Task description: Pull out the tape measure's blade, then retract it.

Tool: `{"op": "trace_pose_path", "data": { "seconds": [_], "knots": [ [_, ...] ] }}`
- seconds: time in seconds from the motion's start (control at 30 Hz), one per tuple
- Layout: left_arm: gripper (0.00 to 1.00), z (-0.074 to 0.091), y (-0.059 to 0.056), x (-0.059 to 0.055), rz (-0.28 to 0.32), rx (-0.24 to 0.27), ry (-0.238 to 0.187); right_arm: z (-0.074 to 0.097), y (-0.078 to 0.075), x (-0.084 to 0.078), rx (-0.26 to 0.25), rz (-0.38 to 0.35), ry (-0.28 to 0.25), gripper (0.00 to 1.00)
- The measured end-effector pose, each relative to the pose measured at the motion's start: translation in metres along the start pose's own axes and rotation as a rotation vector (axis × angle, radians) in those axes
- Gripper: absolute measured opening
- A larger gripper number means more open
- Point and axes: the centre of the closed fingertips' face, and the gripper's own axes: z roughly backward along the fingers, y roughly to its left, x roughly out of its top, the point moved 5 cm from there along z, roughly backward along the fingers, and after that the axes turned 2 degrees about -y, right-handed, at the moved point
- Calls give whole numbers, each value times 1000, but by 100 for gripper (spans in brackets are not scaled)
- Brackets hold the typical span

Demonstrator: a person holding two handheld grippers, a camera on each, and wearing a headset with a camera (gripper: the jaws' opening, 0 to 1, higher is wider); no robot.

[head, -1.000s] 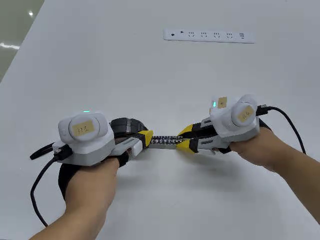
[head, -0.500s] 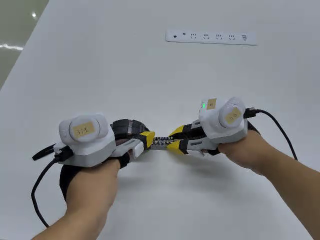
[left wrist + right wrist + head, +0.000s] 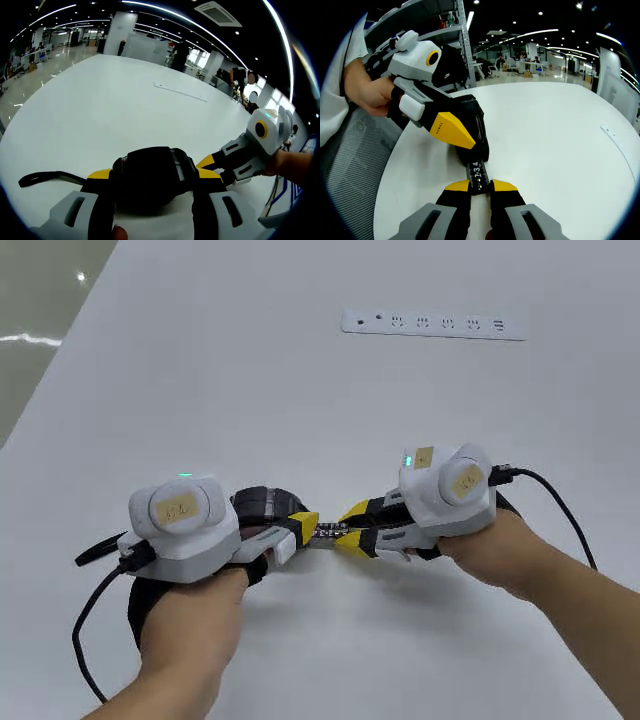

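The tape measure (image 3: 262, 506), at the near middle of the tabletop (image 3: 300, 390), is being clamped by the left gripper (image 3: 287, 532) while the blade (image 3: 477, 174) is being pinched at its tip by the right gripper (image 3: 352, 528), with little blade exposed; full retraction is being judged outstanding.

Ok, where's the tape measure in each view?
Head view: tape measure lower centre-left, held by the left gripper.
Left gripper view: tape measure bottom centre, between the fingers.
Right gripper view: tape measure left of centre, its blade running down into the fingers.
Shared landmark: the power strip on the table beyond.
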Motion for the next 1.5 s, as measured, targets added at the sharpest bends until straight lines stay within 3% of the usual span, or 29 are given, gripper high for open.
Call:
{"op": "trace_pose_path", "data": {
  "seconds": [0.73,1.2,1.37,1.5],
  "knots": [
    [58,0,2,1,15,-10,-3,-20,2,13,13,-13,-43,11],
    [61,1,2,1,16,-20,-9,-21,4,13,-3,-26,-38,14],
    [65,2,4,3,19,-14,-1,-16,2,16,-16,-52,-48,23],
    [66,4,4,4,13,-23,-4,-16,2,17,-19,-60,-53,23]
  ]
}}
